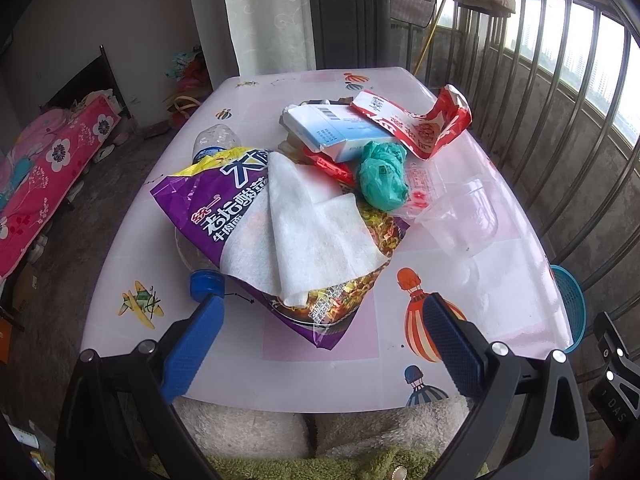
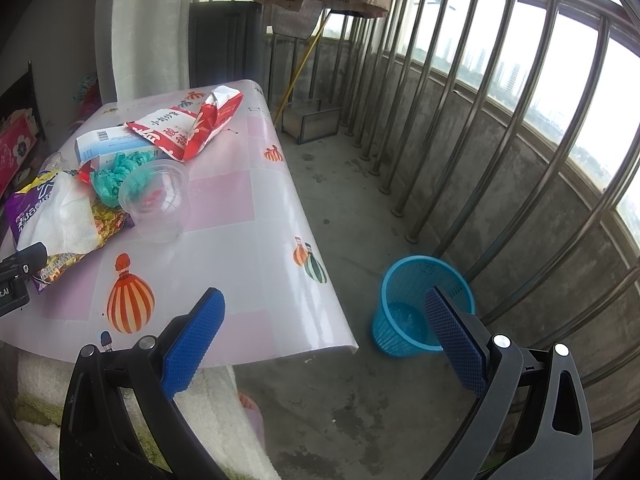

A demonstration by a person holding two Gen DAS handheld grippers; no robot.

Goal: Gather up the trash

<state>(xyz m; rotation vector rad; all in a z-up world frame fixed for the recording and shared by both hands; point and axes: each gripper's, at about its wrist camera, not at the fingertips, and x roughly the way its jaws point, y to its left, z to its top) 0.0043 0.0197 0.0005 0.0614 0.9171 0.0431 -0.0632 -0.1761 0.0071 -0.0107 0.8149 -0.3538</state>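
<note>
Trash heaped on desk [image 1: 500,280], toward its middle and far half. Nearest: purple noodle bag [image 1: 200,208], with white tissue [image 1: 304,232] draped over it. Blue bottle cap [image 1: 206,284] at bag's near-left edge, just past left gripper's left fingertip. Clear plastic bottle [image 1: 214,140] behind bag, mostly hidden. Green crumpled bag [image 1: 382,176] between tissue and white-blue box [image 1: 340,128]. Red-white wrapper [image 1: 416,124] lying across box's right end, far corner curled up. Clear plastic cup [image 2: 156,200] on its side, right of green bag, mouth facing far end of desk.

Left gripper [image 1: 324,340] spread wide, holding nothing, poised over near edge of desk, fingers either side of purple bag's near corner without touching.

Right gripper [image 2: 326,336] also spread wide, holding nothing, past desk's right edge and above concrete floor. Blue mesh basket [image 2: 404,280] on floor near railing [image 2: 500,100], partly behind right finger. Contents of basket: cannot tell.
</note>
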